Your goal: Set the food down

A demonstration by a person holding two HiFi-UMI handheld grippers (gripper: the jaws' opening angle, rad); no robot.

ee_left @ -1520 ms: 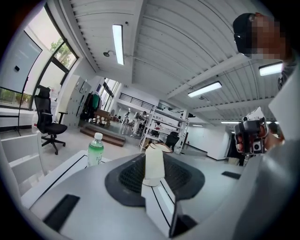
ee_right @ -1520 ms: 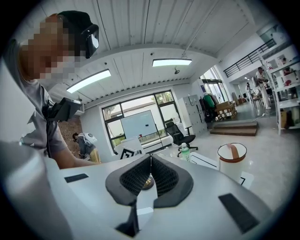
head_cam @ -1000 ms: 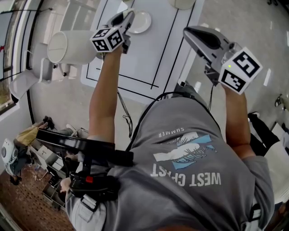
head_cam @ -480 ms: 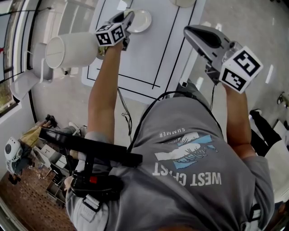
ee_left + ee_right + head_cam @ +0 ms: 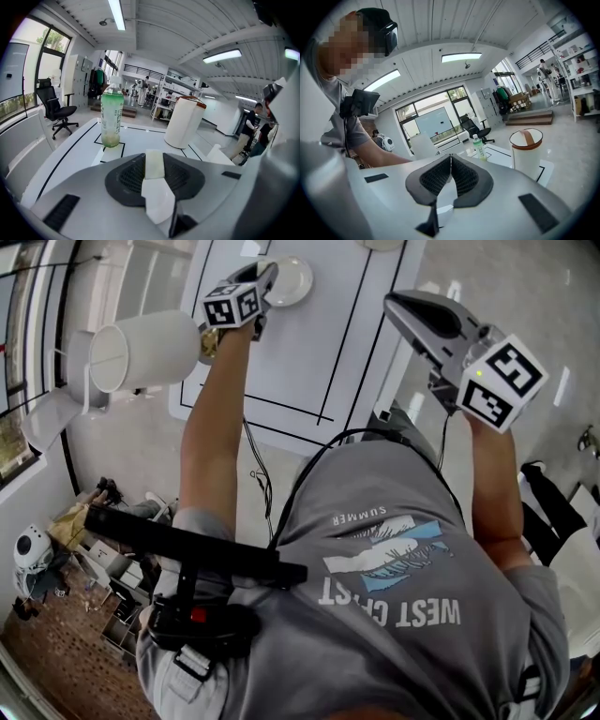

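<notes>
Starting with the food (image 5: 154,165): we see a pale cream slab standing on end, pinched between the dark mesh pads (image 5: 127,176) of the left gripper (image 5: 265,276). Its jaws stand partway apart and press on the slab's two sides, so the food is held, over the white table (image 5: 309,352). In the head view we put that gripper's tip right at the left rim of a small white plate (image 5: 294,282). Whether the food touches the plate we cannot tell, since the gripper's body hides it. The plate sits inside black lines drawn on the tabletop.

Beyond the held food, in the left gripper view, a clear bottle (image 5: 112,114) of green drink stands upright on a black-outlined square. To its right, well apart, a white cylindrical container (image 5: 183,123) with a brown-rimmed lid stands upright too. An office chair (image 5: 57,108) is on the floor past the table's far left edge.

The right gripper (image 5: 451,158) is near the table's right edge, jaws together at the tips with nothing between them. Its view catches the same bottle and container, with a brown strap across the lid. A bigger white cylinder (image 5: 148,351) shows left of the table in the head view, near the left forearm (image 5: 217,427).
</notes>
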